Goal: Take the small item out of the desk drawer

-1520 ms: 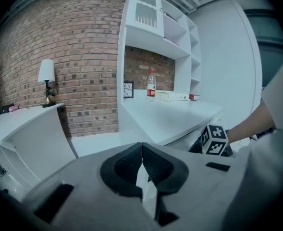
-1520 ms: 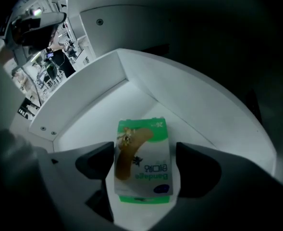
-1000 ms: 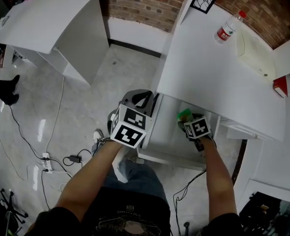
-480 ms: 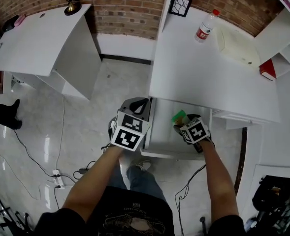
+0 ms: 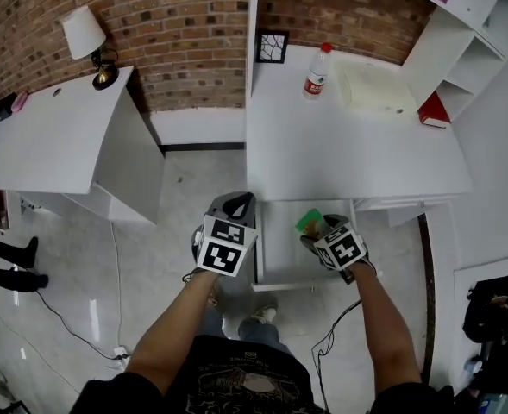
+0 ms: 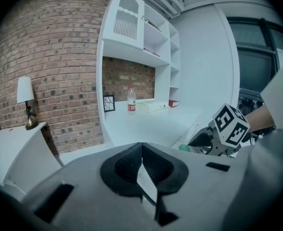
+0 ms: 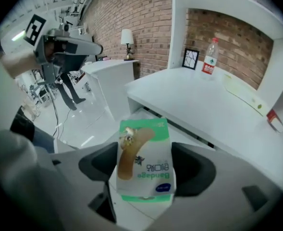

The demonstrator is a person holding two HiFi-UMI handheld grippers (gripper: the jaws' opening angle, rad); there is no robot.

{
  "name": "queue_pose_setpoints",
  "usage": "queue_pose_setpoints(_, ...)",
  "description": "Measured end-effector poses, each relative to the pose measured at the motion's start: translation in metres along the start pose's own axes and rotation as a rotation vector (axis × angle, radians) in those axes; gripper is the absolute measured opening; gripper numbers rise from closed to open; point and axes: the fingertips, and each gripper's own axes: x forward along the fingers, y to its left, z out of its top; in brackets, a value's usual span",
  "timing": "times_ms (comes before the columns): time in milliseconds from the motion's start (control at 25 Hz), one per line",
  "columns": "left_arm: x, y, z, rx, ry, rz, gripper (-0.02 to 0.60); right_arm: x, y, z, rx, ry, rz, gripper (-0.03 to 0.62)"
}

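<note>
A green and white bandage box [image 7: 145,160] sits between the jaws of my right gripper [image 7: 146,163], which is shut on it. In the head view the box [image 5: 310,223] pokes out ahead of the right gripper [image 5: 321,231], just above the open white drawer [image 5: 281,253] under the desk [image 5: 348,158]. My left gripper [image 5: 235,205] hangs left of the drawer over the floor. Its pads [image 6: 129,163] meet with nothing between them. The left gripper view also shows the right gripper's marker cube [image 6: 230,125].
On the desk's far side stand a water bottle [image 5: 315,71], a small picture frame [image 5: 272,47], a flat pale case [image 5: 373,89] and a red book [image 5: 432,109]. A second white table [image 5: 47,141] with a lamp [image 5: 88,40] is at the left. Cables lie on the floor.
The head view has tilted up, showing more of the desk and brick wall. Both grippers keep much the same places, the right one still holding the box over the drawer.
</note>
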Motion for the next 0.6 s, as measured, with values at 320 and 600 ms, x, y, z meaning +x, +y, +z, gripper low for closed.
queue_pose_setpoints(320, 0.003, 0.001, 0.065, 0.115, -0.061, -0.072, 0.006, -0.063, -0.024, 0.052, 0.165, -0.152, -0.16, 0.348)
queue_pose_setpoints(600, 0.005, -0.005, 0.112, 0.176, -0.114, -0.137, 0.006, -0.133, -0.046, 0.111, 0.276, -0.33, -0.319, 0.348)
